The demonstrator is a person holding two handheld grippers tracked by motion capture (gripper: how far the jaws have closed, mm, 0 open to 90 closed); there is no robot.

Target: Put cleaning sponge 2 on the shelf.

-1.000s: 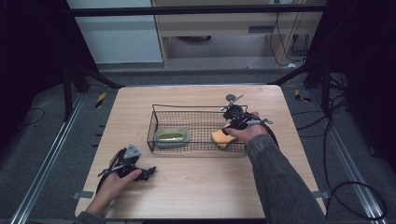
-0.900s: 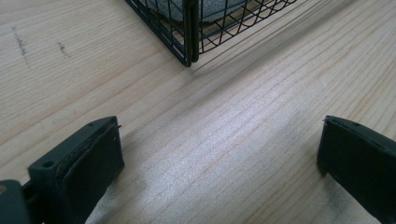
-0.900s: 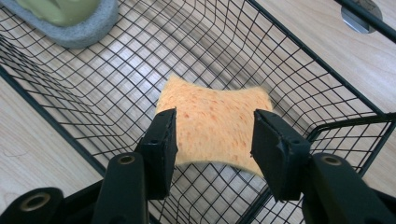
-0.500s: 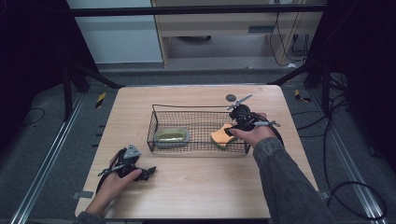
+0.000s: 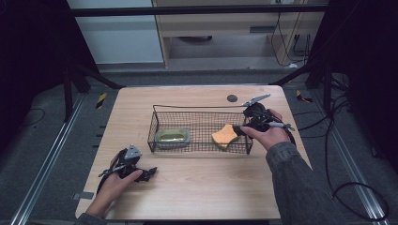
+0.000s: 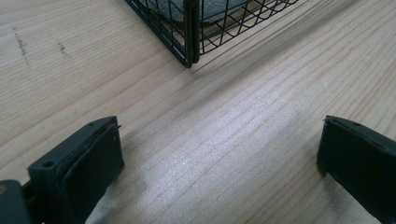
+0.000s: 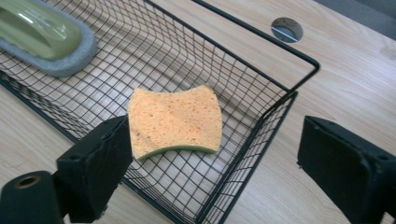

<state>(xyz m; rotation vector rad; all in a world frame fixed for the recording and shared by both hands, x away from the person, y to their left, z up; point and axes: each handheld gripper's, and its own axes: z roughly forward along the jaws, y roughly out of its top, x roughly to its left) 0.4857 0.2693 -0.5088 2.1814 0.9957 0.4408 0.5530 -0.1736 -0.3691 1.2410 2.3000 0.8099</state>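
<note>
1. A pale wooden table [image 5: 197,187] is seen on a dark floor, with a black wire basket [image 5: 199,149] at its middle.
2. An orange sponge [image 7: 175,121] lies inside the basket at its right end; a green-topped scrubber [image 5: 172,136] lies at the left end.
3. The right gripper [image 7: 212,163] is held at the basket's right edge; its jaws have just been opening and stand wide, apart from the sponge.
4. The left gripper [image 6: 219,154] is rested on the table near the basket's corner, jaws spread, nothing between them.

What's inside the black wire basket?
Inside the black wire basket lie an orange sponge with a green underside at one end and a green-topped grey scrubbing block at the other, apart. What the scrubber's underside looks like is hidden.
</note>
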